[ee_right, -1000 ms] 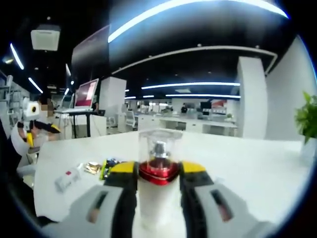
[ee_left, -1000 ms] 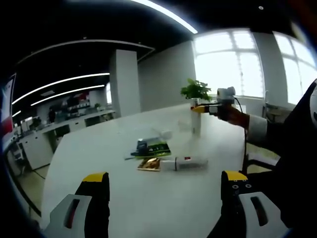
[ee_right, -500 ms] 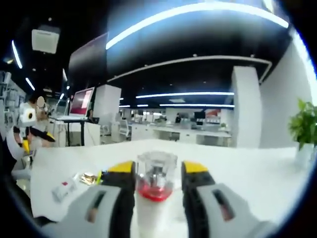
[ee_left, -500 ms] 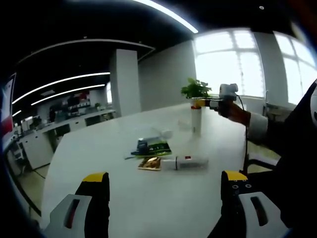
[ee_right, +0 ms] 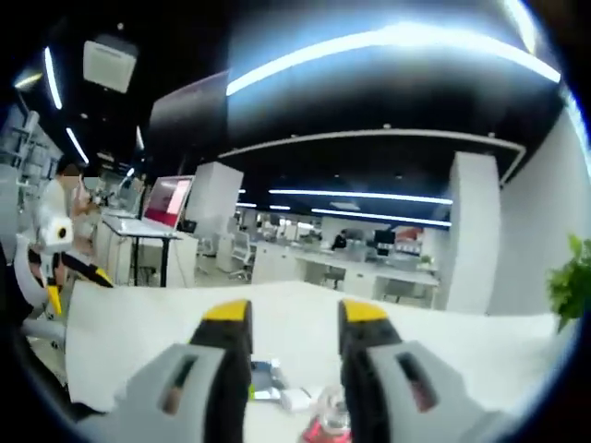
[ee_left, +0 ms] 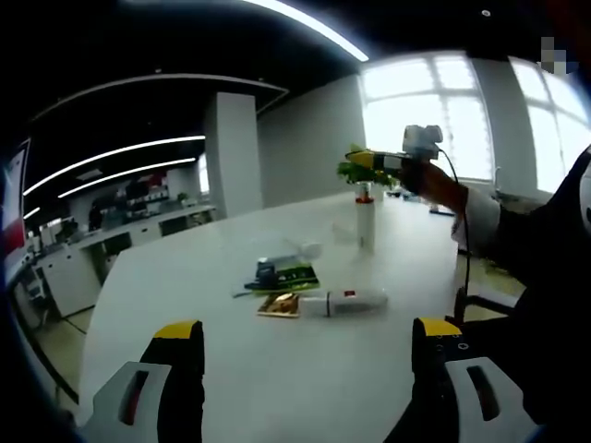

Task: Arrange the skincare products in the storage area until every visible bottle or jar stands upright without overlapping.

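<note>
In the left gripper view our left tool (ee_left: pixel 305 355) hovers low over the white desk (ee_left: pixel 185 277), jaws wide apart and holding nothing. Ahead of it lie a green packet (ee_left: pixel 288 275), a gold sachet (ee_left: pixel 279 305) and a white tube (ee_left: pixel 355 301) on its side. Further right a white pump bottle (ee_left: pixel 367 221) stands upright, and our right tool (ee_left: pixel 369 161) hangs just above its red collar – jaws parted, gripping nothing, as the right gripper view confirms. We judge one bottle is now set down and the tube comes next – it calls for a grasp along the body and a turn to stand it on its cap, clear of the sachets.
</note>
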Demonstrator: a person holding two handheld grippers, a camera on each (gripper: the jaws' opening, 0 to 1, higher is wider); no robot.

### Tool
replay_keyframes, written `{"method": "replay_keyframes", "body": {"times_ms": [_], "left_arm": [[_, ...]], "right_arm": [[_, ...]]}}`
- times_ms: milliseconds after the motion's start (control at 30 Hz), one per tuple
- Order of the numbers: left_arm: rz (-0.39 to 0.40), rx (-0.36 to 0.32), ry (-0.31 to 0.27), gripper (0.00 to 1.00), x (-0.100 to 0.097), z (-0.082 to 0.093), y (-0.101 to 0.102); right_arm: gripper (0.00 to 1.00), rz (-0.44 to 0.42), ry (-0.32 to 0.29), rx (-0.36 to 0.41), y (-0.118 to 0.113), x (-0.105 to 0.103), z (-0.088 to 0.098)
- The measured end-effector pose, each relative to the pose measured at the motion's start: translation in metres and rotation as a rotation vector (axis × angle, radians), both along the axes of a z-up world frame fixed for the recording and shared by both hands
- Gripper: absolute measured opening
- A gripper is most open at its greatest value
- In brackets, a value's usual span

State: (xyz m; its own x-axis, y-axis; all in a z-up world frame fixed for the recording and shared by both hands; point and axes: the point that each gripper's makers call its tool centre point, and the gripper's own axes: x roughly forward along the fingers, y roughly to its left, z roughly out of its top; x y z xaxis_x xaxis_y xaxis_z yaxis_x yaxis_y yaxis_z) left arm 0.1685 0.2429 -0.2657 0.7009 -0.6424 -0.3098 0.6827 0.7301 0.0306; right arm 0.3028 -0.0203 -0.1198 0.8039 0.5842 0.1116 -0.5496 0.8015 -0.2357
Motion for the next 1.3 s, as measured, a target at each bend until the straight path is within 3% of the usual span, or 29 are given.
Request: {"method": "replay_keyframes", "body": {"times_ms": [200, 400, 533, 667, 733, 800, 867, 933, 1300], "left_arm": [[0.002, -0.006, -0.005, 0.95, 0.0, 0.002, 0.002], [-0.004, -0.011, -0.013, 0.95, -0.002, 0.005, 0.002], [-0.004, -0.003, -0.009, 0.95, -0.002, 0.003, 0.002], [-0.008, -0.008, -0.011, 0.95, -0.003, 0.003, 0.002], [-0.012, -0.012, -0.012, 0.95, -0.004, 0.004, 0.002], [-0.013, -0.011, -0.012, 0.95, -0.004, 0.004, 0.002], [-0.011, -0.008, -0.012, 0.95, -0.003, 0.004, 0.004], [-0.007, -0.011, -0.011, 0.95, -0.003, 0.004, 0.007], [0.014, -0.024, -0.01, 0.95, 0.001, 0.005, 0.017]], "right_arm": [[0.35, -0.044, 0.046, -0.034, 0.011, 0.022, 0.0], [0.41, -0.091, 0.18, 0.012, 0.018, 0.043, -0.014], [0.53, -0.114, 0.26, 0.001, 0.024, 0.055, -0.026], [0.56, -0.119, 0.308, -0.028, 0.036, 0.064, -0.041], [0.56, -0.148, 0.395, -0.005, 0.036, 0.075, -0.058], [0.58, -0.178, 0.445, 0.014, 0.036, 0.079, -0.067], [0.61, -0.228, 0.395, -0.064, 0.033, 0.088, -0.064], [0.61, -0.263, 0.441, -0.048, 0.035, 0.087, -0.073], [0.59, -0.27, 0.483, -0.092, 0.046, 0.1, -0.089]]}}
